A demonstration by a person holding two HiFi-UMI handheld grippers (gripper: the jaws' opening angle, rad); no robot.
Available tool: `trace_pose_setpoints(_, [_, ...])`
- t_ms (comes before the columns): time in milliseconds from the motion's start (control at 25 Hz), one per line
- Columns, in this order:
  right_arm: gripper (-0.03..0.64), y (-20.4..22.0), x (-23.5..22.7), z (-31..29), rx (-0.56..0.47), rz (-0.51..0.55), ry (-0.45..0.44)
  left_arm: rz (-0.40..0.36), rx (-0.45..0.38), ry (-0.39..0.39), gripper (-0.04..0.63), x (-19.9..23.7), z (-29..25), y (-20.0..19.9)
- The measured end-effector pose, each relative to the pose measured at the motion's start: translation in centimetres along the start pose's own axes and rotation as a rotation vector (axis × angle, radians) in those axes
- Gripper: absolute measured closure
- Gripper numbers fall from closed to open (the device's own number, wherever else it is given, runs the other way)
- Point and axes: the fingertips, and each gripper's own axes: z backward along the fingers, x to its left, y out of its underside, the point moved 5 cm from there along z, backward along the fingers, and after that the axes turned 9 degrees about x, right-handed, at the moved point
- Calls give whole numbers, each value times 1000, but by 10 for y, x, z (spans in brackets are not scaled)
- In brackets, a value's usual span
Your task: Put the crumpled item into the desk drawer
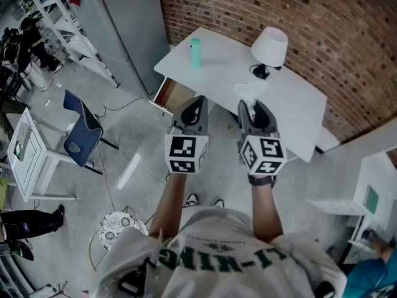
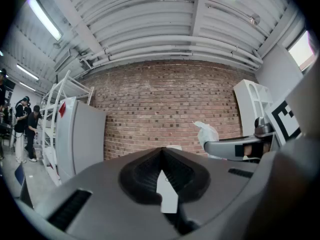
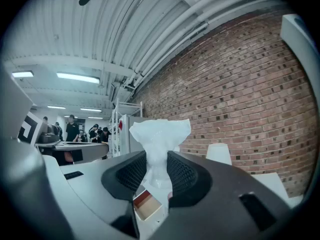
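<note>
The crumpled item (image 3: pixel 159 136), a wad of white tissue, is pinched between the jaws of my right gripper (image 3: pixel 158 160), which is shut on it. In the head view the crumpled item (image 1: pixel 248 92) pokes out past the right gripper (image 1: pixel 252 107) above the front of the white desk (image 1: pixel 298 104). The desk drawer (image 1: pixel 169 96) stands open at the desk's left front, its brown inside showing; it also shows below the jaws as the drawer (image 3: pixel 147 205). My left gripper (image 1: pixel 196 104) is held level beside the right one, over the drawer's right side. Its jaws (image 2: pixel 162 153) meet, with nothing between them.
A teal cup (image 1: pixel 195 52) and a white lamp (image 1: pixel 269 47) stand on the desk, against a brick wall (image 1: pixel 322 23). A blue chair (image 1: pixel 80 132), a white side table (image 1: pixel 28 154) and a grey cabinet (image 1: pixel 124 23) stand on the floor to the left. People stand far off by shelving (image 3: pixel 75 129).
</note>
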Motion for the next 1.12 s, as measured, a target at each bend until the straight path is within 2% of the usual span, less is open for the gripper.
trace_pose_setpoints(240, [491,7,13,-2,12,2,-28,27,10,-28,597,11,13,12])
trace_pose_setpoints(520, [490,14,1,13,20,-4,-51,45,18,-22,597,-15,9,12])
trace_pose_setpoints(680, [490,18,1,21,2,-49,-121,31,34,-44,597,-29,11,14])
trace_pose_setpoints(760, [489,23,6,23,-5,-97,-173,19,52,-76,597,-32,20,18])
trace_pose_setpoints(880, [489,34,19,16,21,-115,-228,24,61,-147,597,-23,34,22])
trace_pose_setpoints(1120, [489,50,69,-9,74,-27,-333,75,48,-272,597,19,65,40])
